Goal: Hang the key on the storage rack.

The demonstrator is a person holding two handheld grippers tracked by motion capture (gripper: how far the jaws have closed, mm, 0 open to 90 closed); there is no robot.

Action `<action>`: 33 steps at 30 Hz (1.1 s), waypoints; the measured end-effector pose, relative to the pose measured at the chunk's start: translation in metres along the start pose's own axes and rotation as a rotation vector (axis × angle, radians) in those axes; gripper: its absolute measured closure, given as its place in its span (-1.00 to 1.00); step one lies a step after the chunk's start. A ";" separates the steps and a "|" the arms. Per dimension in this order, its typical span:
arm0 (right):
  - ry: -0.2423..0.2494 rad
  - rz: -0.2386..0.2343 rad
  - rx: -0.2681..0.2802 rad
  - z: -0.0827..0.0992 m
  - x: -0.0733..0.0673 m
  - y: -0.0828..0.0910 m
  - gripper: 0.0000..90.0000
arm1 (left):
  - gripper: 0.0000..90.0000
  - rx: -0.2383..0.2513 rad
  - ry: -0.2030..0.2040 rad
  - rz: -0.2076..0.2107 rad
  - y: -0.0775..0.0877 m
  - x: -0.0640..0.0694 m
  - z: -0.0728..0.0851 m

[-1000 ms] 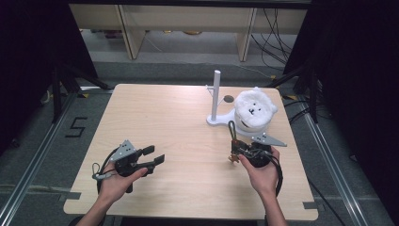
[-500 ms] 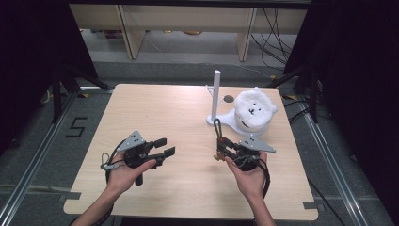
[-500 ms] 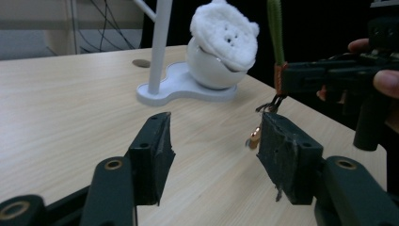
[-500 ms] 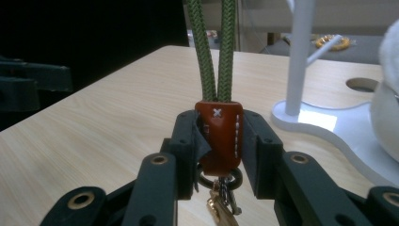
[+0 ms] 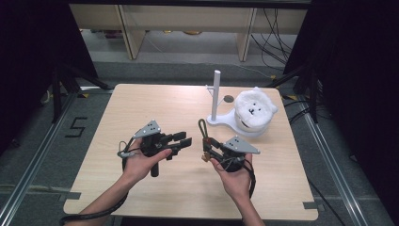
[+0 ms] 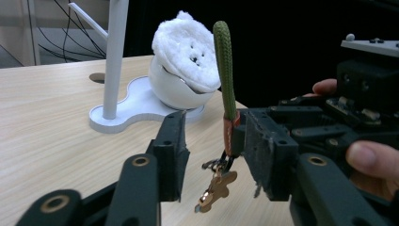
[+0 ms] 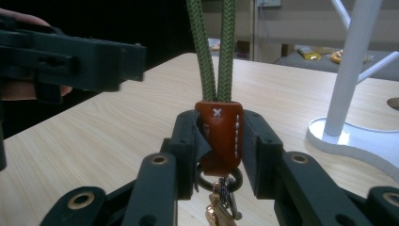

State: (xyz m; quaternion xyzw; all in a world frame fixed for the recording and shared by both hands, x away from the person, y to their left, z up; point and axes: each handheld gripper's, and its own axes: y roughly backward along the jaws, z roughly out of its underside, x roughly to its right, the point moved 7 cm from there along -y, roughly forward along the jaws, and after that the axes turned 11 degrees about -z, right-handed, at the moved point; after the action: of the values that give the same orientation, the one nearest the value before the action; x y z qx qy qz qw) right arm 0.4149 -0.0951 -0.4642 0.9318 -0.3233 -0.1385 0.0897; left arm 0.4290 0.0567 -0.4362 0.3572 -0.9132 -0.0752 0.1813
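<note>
Leather-tabbed green cord keychain [image 7: 219, 127] sits clamped in right tool [image 7: 220, 146].

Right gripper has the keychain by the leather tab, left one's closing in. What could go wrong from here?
1. The right gripper pinches only the leather tab, so the keychain might slip or twist out if tugged.
2. The left gripper is open beside the green cord loop; closing now might bump the right gripper's jaw.
3. The brass clasp dangles free and could swing or snag.
</note>
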 end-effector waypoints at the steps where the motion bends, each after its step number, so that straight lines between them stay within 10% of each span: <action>1: -0.006 0.009 -0.004 0.000 0.000 0.000 0.54 | 0.34 -0.003 0.005 0.002 -0.002 0.000 0.000; 19: -0.010 -0.008 -0.015 0.003 -0.009 -0.007 0.54 | 0.70 -0.005 0.085 0.064 -0.022 0.007 -0.008; 33: 0.016 -0.011 0.004 0.001 -0.011 -0.008 0.53 | 0.85 0.003 0.048 0.053 -0.022 0.009 -0.010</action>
State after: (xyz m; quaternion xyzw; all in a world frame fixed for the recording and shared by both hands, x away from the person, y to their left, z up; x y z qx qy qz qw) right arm 0.4111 -0.0825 -0.4651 0.9347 -0.3179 -0.1310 0.0898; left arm 0.4408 0.0347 -0.4305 0.3349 -0.9178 -0.0602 0.2047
